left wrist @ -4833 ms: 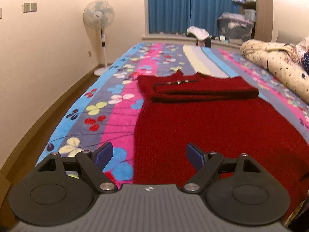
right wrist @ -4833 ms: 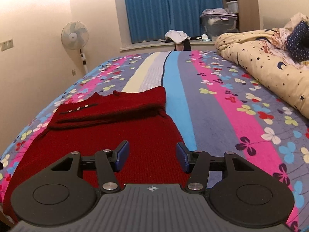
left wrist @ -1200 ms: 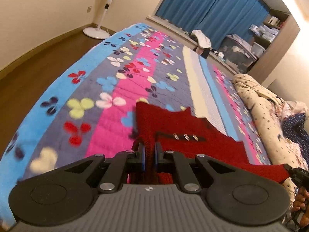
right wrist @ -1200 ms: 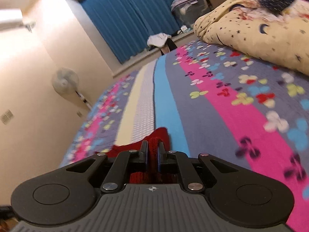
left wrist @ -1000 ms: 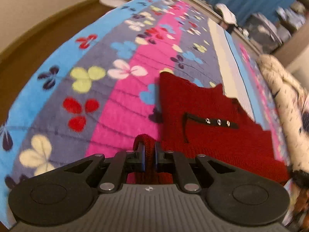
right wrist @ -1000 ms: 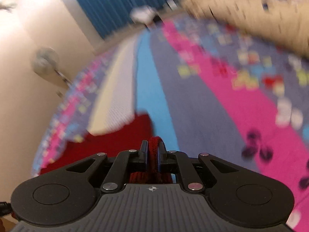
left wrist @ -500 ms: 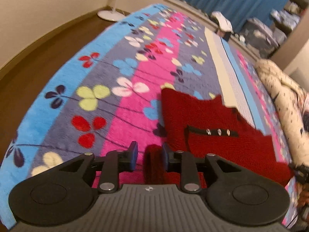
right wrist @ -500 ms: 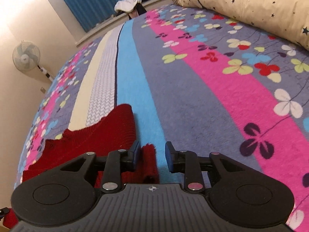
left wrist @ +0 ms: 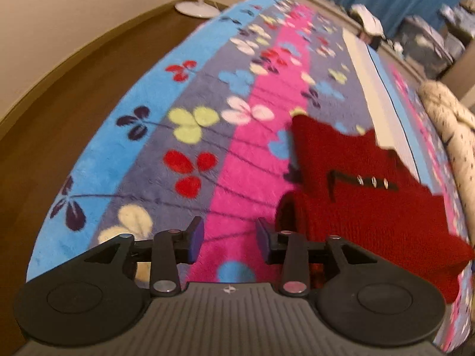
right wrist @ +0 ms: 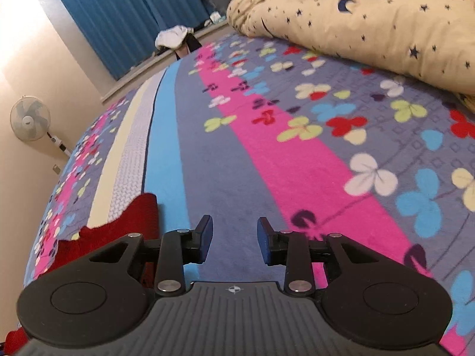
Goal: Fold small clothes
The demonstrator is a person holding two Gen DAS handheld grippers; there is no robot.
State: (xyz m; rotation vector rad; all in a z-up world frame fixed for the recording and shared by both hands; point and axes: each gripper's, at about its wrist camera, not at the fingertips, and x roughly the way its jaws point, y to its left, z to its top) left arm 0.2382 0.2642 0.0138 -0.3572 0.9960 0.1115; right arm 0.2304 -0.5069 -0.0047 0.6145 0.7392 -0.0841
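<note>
The folded red knit sweater (left wrist: 365, 195) lies on the floral bedspread (left wrist: 190, 148), long axis running 10 to 4 o'clock. It sits at 2 o'clock from the left gripper (left wrist: 228, 238), which is nearer, and at 9 o'clock from the right gripper (right wrist: 234, 238). Both grippers are spread wide and hold nothing.

Warm dim light (blurred, fisheye-bent edges)

Colours on the bed

My sweater (left wrist: 365, 190) was deep red with a black placket; the bedspread (right wrist: 297, 154) ran pink, blue and grey stripes with multicoloured clovers; the quilt (right wrist: 371, 20) was cream with dark stars; curtains (right wrist: 118, 14) were blue.
</note>
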